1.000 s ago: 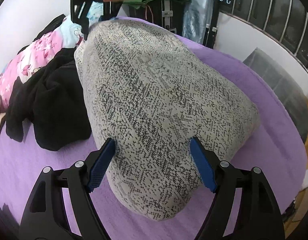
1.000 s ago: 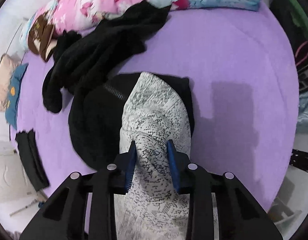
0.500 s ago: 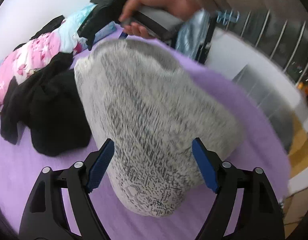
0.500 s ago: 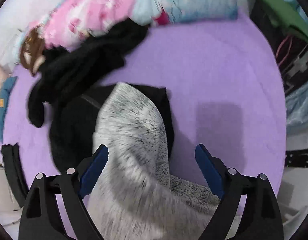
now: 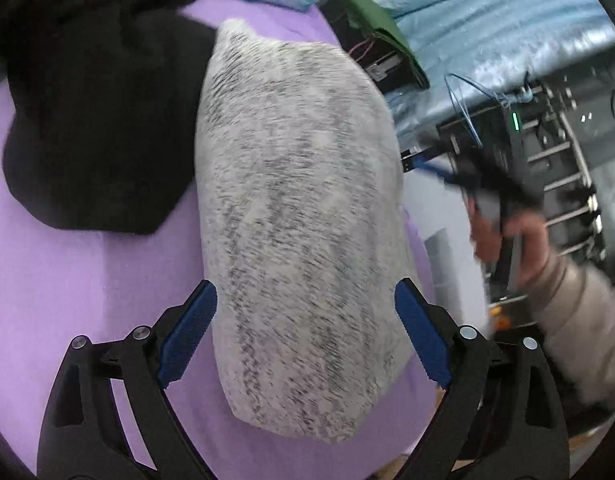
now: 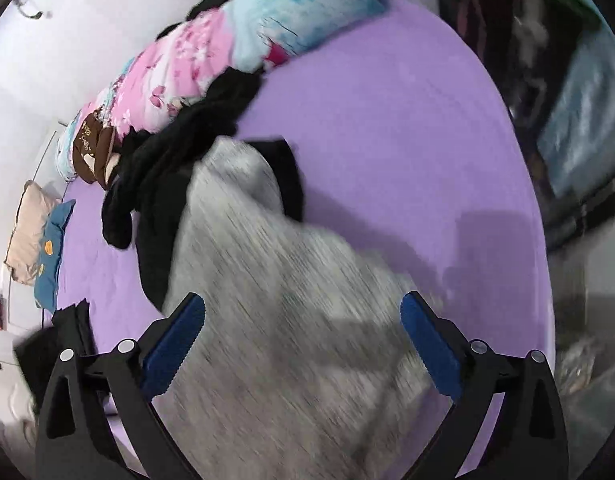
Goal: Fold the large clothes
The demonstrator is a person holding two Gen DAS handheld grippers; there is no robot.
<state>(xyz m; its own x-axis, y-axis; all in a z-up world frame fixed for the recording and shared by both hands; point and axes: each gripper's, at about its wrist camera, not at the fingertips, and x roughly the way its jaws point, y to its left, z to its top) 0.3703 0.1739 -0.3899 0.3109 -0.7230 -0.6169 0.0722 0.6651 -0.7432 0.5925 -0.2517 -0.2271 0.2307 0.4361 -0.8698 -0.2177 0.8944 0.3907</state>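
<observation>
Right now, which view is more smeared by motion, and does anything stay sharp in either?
Right wrist view: worst, the grey knit garment streaks diagonally and the room at the right edge blurs. Left wrist view: milder, the garment goes soft and the person's hand smears. In both, the gripper fingers stay crisp, and the fisheye lens bends the purple bedsheet.

Past my work I see a pink-and-blue floral quilt (image 6: 211,52) bunched along the white wall (image 6: 87,24), a beige pillow (image 6: 27,232) beside a blue cushion (image 6: 53,252), and a green cloth (image 5: 371,24) over dark equipment.
</observation>
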